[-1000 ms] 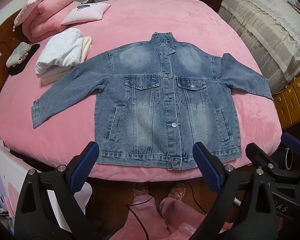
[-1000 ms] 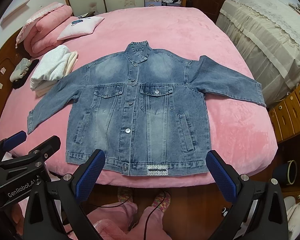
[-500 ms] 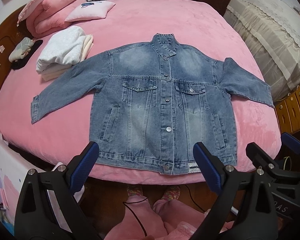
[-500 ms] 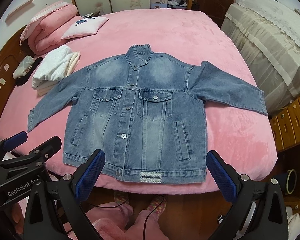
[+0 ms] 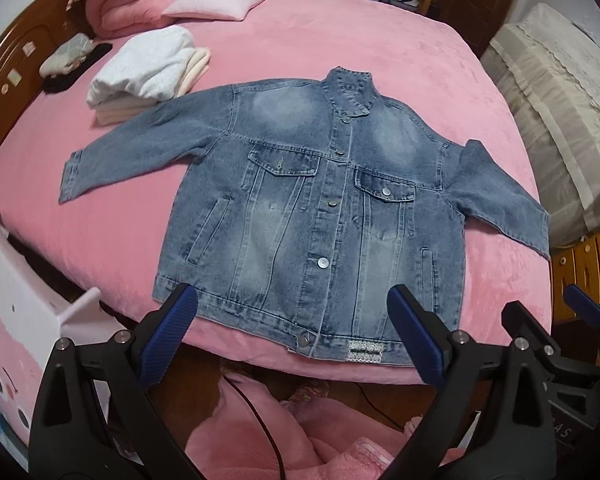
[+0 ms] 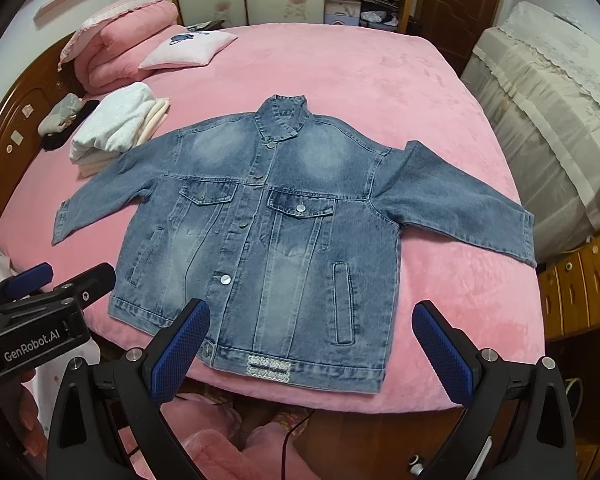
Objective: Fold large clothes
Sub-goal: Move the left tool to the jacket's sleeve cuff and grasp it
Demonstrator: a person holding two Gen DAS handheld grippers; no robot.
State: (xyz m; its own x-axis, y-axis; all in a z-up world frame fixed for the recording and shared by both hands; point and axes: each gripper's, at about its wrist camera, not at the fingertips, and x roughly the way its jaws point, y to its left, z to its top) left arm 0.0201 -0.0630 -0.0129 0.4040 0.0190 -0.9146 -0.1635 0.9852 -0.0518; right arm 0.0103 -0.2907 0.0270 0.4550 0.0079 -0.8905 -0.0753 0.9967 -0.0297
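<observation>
Holding both grippers above the near edge of the bed (image 5: pixel 340 40), nothing gripped. Our left gripper (image 5: pixel 292 332) has its blue pads (image 5: pixel 168 336) wide apart, hovering over the hem of the denim jacket (image 5: pixel 320 208); no contact visible. Our right gripper (image 6: pixel 312 344) is the same: pads (image 6: pixel 176 356) spread wide, empty, hanging above the hem near the white patch (image 6: pixel 269 370).

Jacket lies flat, front up, buttoned, on the pink bedspread (image 6: pixel 340 80), collar (image 6: pixel 284 120) pointing away from us and hem at the near bed edge. Both sleeves are spread out to the sides. Left sleeve (image 5: pixel 140 148) angles toward a folded stack of white and cream clothes (image 5: pixel 148 72); whether it touches the stack we cannot tell. Right sleeve (image 6: pixel 460 208) reaches toward the bed's right edge, cuff close to it.

Further back: a small pillow (image 6: pixel 188 50) and a rolled pink quilt (image 6: pixel 120 40) near the wooden headboard (image 5: pixel 16 64). Grey and black small items (image 6: pixel 60 120) sit just beside the stack; we can't identify them. A cloth-covered piece of furniture (image 6: pixel 548 120) stands right of the bed, with wooden drawers (image 6: pixel 580 288) nearer us.

Below the grippers we see pink-clad legs (image 5: pixel 300 440) and a black cable (image 5: pixel 260 420). In the right wrist view the left gripper's body shows at the left edge.
</observation>
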